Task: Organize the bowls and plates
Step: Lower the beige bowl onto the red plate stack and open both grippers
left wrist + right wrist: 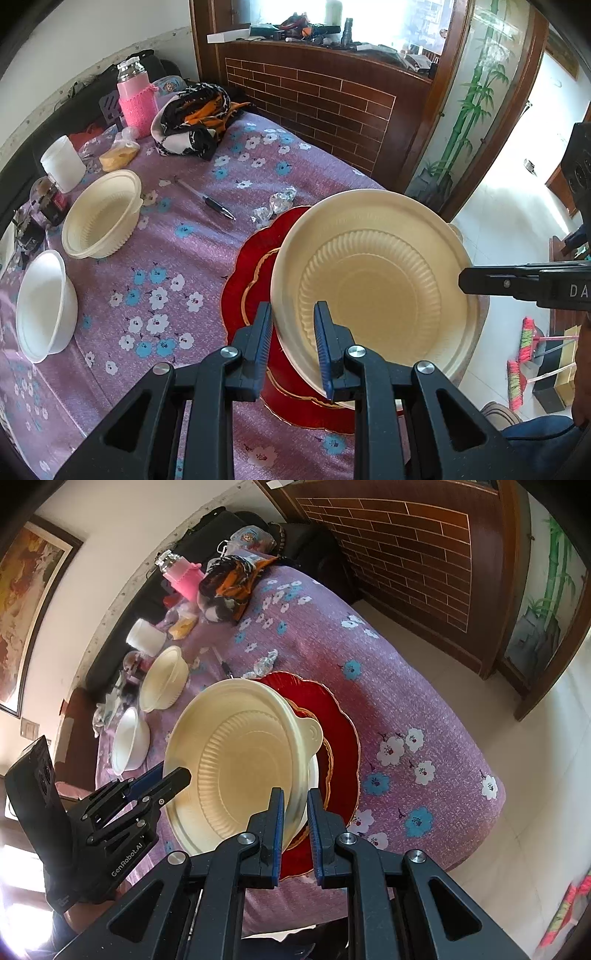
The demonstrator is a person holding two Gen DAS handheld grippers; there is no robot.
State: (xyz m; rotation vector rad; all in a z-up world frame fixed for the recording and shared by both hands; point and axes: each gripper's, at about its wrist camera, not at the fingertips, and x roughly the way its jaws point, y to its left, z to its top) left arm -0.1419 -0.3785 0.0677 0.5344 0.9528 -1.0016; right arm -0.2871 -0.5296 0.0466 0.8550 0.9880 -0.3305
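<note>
The wide cream plastic bowl (373, 291) is gripped at opposite rims by the left gripper (295, 332) and right gripper (295, 819), both nipped narrow, above the scalloped red plate (255, 266). Step in hand: placement. The next move calls for level lowering, then release.

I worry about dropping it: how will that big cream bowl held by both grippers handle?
The big cream bowl looks like thin moulded disposable ware, so probably light and flexible at the rim. It is pinched at opposite rims by the left gripper and right gripper, so it may bow or slip.
</note>
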